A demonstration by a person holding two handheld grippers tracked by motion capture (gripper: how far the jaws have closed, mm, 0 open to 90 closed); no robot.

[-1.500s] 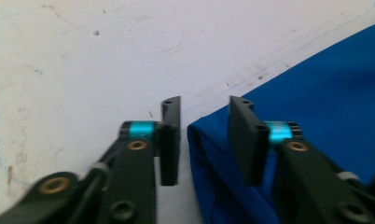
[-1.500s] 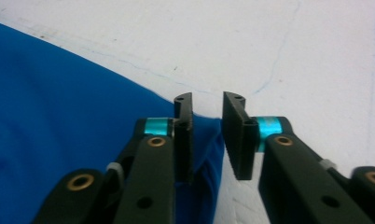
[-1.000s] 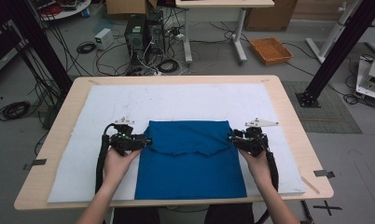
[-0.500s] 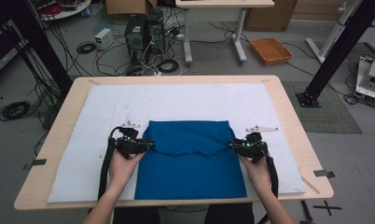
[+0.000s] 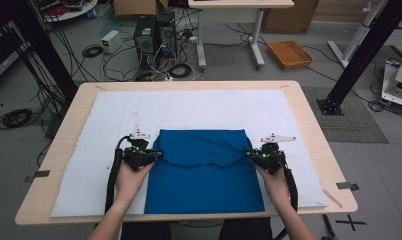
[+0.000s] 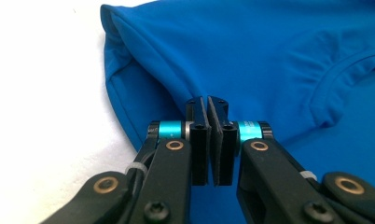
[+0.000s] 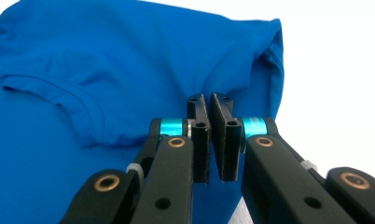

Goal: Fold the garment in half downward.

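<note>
We saw a white padded mat (image 5: 189,107) covering most of the light wooden table (image 5: 314,150). On the grey floor beyond it stood a black computer tower (image 5: 145,37) amid tangled black cables (image 5: 174,65), a small white box (image 5: 110,40), an orange shallow tray (image 5: 290,53) and a white desk leg (image 5: 256,37).

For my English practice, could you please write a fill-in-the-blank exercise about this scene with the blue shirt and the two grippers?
1. The folded shirt on the white mat is ____ in colour.
2. The left gripper is shut on the shirt's ____ edge, as the high view shows it.
3. The right gripper has its jaws ____ on the fabric.
4. On the floor beyond the table lies an ____ tray.

Missing words: blue; left; shut; orange
</note>
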